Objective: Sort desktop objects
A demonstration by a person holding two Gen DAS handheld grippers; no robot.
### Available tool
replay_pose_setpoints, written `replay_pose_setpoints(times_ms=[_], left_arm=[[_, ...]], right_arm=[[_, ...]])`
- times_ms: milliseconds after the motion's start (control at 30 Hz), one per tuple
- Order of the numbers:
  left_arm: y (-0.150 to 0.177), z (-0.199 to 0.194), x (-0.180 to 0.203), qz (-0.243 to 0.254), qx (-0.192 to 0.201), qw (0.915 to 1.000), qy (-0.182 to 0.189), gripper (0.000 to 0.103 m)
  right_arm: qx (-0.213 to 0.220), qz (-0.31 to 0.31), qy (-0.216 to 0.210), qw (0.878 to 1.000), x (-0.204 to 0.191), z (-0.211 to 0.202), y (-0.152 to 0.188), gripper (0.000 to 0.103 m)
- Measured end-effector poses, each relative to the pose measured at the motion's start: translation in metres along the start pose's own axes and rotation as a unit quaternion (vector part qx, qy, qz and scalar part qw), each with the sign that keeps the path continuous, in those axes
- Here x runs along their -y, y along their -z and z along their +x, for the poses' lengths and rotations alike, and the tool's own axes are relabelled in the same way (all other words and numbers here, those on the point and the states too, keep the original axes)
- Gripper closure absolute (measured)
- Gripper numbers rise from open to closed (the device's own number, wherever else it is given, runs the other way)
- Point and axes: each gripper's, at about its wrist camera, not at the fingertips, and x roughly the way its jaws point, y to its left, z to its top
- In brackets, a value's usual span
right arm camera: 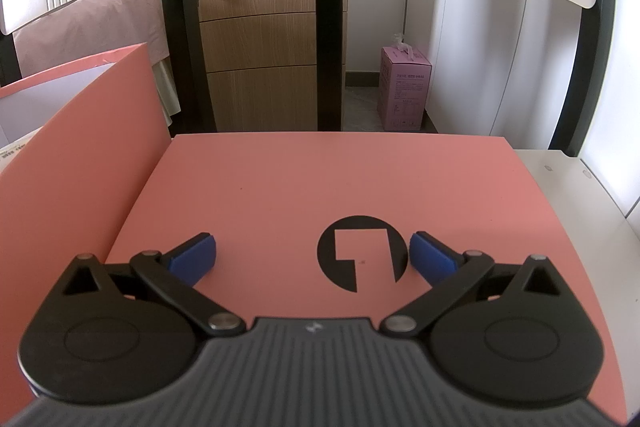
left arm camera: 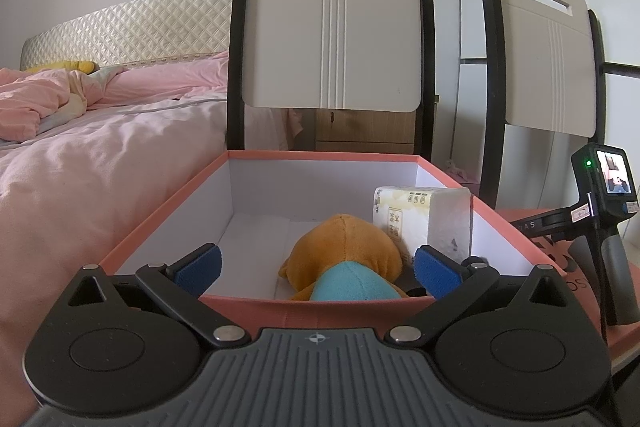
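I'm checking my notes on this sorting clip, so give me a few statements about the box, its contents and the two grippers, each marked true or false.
1. A plush toy lies inside the pink box. True.
2. The tissue pack sits on the box lid. False: it stands inside the box, beside the toy.
3. The left gripper is open. True.
4. The right gripper grips the lid. False: it is open and holds nothing.
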Motion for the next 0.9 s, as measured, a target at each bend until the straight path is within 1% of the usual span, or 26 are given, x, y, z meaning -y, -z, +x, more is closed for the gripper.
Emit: replay_pose_setpoints(times_ms=[467,900], left_arm=[[-0.0006,0.0016,0.0002,0.001,-0.002,1.0,0.0,0.0],[0.0001,-0.0001,0.0015,-0.001,0.0,0.9999,0.013,0.0]], right_arm=[[0.0,0.0,0.0,1.0,-0.0001,0.0002,-0.0001,0.0],[-0.001,0.0,0.0,1.0,-0.0002,0.0001,0.0,0.0]])
